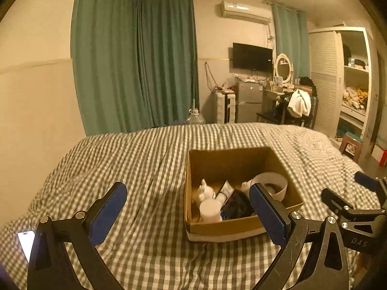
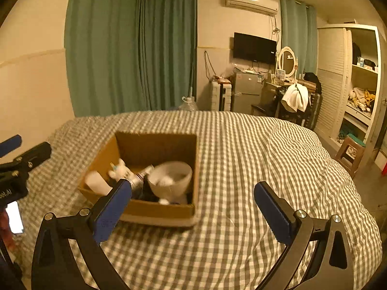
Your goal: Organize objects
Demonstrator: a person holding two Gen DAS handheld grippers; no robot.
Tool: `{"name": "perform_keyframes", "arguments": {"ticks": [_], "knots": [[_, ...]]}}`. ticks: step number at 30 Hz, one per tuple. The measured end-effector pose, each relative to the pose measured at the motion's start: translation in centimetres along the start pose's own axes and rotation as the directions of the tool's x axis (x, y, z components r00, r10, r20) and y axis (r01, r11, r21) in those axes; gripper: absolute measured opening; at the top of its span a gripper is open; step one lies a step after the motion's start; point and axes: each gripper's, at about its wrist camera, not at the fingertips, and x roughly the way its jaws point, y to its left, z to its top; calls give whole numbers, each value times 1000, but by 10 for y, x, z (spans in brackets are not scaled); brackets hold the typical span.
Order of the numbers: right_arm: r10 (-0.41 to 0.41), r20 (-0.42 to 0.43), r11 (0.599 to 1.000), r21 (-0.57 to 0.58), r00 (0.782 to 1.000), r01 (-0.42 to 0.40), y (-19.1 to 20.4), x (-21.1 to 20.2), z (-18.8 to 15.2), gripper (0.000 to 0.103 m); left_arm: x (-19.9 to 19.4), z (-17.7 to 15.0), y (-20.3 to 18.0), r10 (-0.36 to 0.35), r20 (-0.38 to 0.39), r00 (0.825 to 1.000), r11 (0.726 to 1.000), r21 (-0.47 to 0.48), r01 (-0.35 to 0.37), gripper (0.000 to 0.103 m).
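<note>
An open cardboard box [image 1: 278, 166] [image 2: 106, 149] sits on the checked bed cover. Inside it lie a white bowl [image 1: 278, 181] [image 2: 180, 178], a small white toy figure [image 1: 205, 191] [image 2: 121, 166], a tube [image 1: 226, 189], a white jar [image 1: 210, 209] [image 2: 96, 181] and a dark item [image 1: 238, 204]. My left gripper [image 1: 188, 211] is open and empty, just in front of the box. My right gripper [image 2: 193, 205] is open and empty, at the box's near right corner. Each gripper shows at the edge of the other's view.
The grey-and-white checked bed [image 1: 145, 159] [image 2: 254, 157] fills the foreground. A lit phone [image 1: 25, 240] [image 2: 14, 213] lies at the left. Beyond the bed stand green curtains [image 1: 135, 60], a small fridge [image 1: 249, 101], a dressing table [image 1: 283, 89], a wardrobe [image 1: 338, 79] and a stool [image 1: 350, 145].
</note>
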Motion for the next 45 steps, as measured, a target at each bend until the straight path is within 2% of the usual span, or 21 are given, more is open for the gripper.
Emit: {"name": "perform_keyframes", "arguments": {"ticks": [2, 7, 18, 28, 45], "knots": [[-23, -11, 1000, -11, 1000, 23, -3, 9, -9, 102, 11, -7, -2, 14, -30, 999, 1000, 2, -14, 103], [-20, -28, 1000, 2, 999, 20, -7, 16, -17, 102, 16, -22, -6, 15, -54, 998, 1000, 0, -15, 103], [-29, -9, 1000, -8, 1000, 29, -2, -1, -12, 102, 7, -24, -3, 15, -56, 998, 1000, -4, -15, 103], [-24, -10, 1000, -3, 1000, 24, -1, 1, -10, 102, 7, -26, -12, 13, -41, 999, 1000, 8, -12, 103], [-25, -16, 1000, 9, 1000, 25, -5, 3, -12, 102, 6, -28, -4, 18, -51, 999, 998, -62, -21, 103]]}}
